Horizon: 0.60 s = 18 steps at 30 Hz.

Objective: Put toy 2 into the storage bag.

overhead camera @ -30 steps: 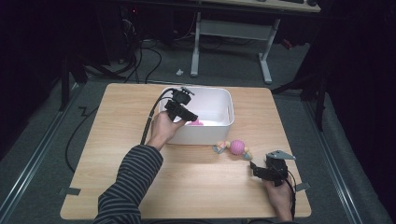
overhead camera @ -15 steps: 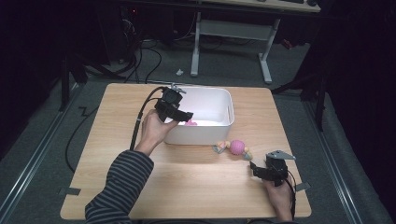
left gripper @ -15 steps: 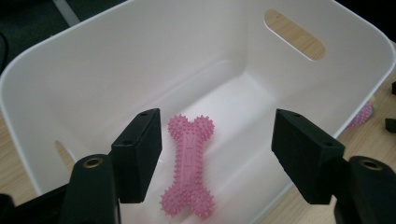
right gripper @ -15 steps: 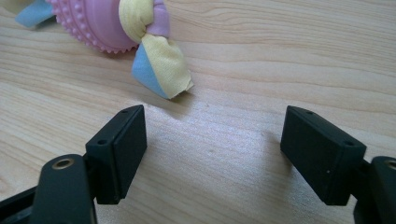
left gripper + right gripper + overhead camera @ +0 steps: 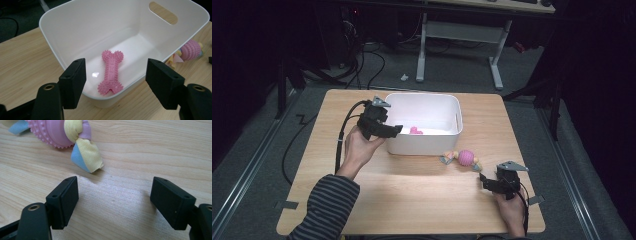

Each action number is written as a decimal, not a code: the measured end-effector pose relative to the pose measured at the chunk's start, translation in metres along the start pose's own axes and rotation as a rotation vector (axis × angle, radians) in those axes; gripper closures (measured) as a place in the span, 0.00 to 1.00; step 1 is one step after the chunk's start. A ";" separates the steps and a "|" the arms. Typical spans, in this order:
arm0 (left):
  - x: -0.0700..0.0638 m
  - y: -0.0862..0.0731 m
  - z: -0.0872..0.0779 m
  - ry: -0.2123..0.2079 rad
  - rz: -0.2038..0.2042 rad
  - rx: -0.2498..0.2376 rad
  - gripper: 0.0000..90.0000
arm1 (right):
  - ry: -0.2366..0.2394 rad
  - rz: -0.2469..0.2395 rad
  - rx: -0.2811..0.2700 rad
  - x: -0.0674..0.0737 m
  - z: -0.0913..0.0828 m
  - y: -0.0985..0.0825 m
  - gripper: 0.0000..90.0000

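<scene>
left gripper: jaws just opened, empty, above white bin rim | pink bone toy lies dropped inside | right gripper: jaws apart, empty, facing knotted ball toy, likely next pick

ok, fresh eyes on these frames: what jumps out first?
The pink spiky bone toy lying alone in the white bin mid-table. The left gripper hangs open, empty, at the bin's left rim. A pink ball toy with cloth knots lies on the wood before the open right gripper.

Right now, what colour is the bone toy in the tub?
Pink, studded all over; the bone toy shows best in the left gripper view.
</scene>
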State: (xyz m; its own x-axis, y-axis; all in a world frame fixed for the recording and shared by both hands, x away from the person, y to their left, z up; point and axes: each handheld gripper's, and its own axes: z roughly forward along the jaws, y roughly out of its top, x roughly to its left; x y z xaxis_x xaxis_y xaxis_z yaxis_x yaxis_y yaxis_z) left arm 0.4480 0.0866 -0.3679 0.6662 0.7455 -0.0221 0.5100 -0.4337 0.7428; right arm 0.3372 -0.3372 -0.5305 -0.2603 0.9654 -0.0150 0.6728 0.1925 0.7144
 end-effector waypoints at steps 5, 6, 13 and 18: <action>0.001 -0.012 -0.007 0.013 -0.008 -0.018 0.36 | 0.000 0.000 0.000 0.000 0.000 0.000 0.25; 0.001 -0.015 -0.009 0.021 -0.005 -0.018 0.36 | 0.001 0.001 0.000 0.000 0.000 0.000 0.25; 0.006 -0.033 -0.023 0.020 -0.039 -0.062 0.36 | 0.001 -0.001 0.000 0.000 0.000 0.000 0.25; 0.008 -0.046 -0.029 0.021 -0.056 -0.076 0.35 | 0.001 -0.001 0.000 0.000 0.000 0.000 0.25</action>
State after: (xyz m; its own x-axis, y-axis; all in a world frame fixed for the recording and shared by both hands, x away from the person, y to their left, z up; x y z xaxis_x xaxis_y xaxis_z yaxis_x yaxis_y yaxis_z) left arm 0.4140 0.1271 -0.3833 0.6259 0.7782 -0.0515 0.5030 -0.3523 0.7893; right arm 0.3370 -0.3371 -0.5305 -0.2619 0.9650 -0.0155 0.6720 0.1939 0.7147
